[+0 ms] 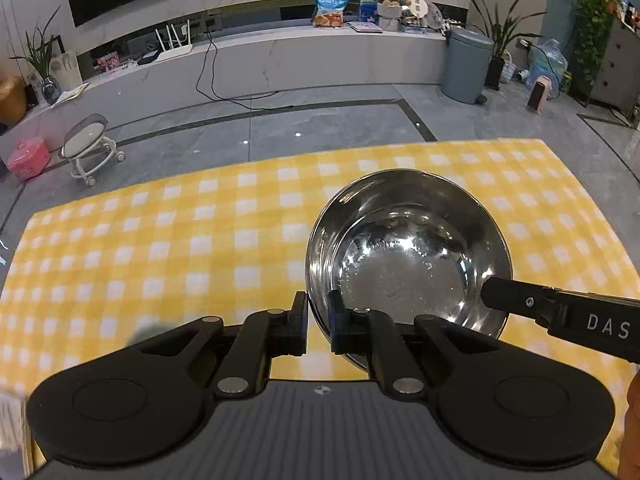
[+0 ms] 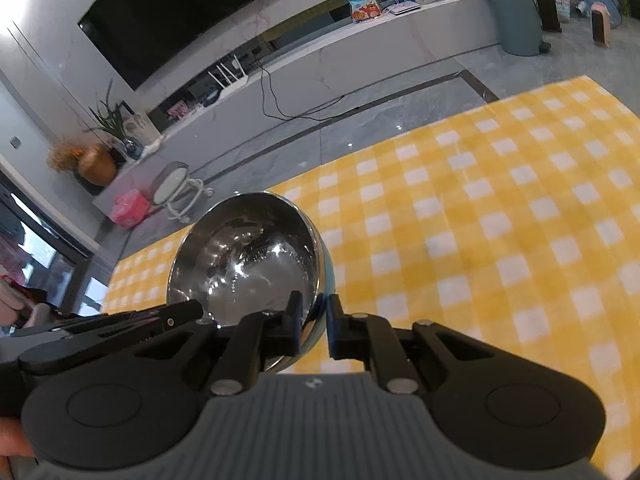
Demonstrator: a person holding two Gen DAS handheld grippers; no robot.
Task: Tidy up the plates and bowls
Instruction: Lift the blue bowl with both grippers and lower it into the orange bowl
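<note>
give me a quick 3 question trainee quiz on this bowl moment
1. True or false: the left hand-held gripper and the right hand-held gripper each clamp the rim of the same stainless steel bowl.
2. What is inside the bowl? A) rice B) a spoon C) nothing
3. What pattern covers the tablecloth?

Key
1. True, one finger inside the wall and one outside, on opposite sides of the rim.
2. C
3. Yellow and white check.
</note>
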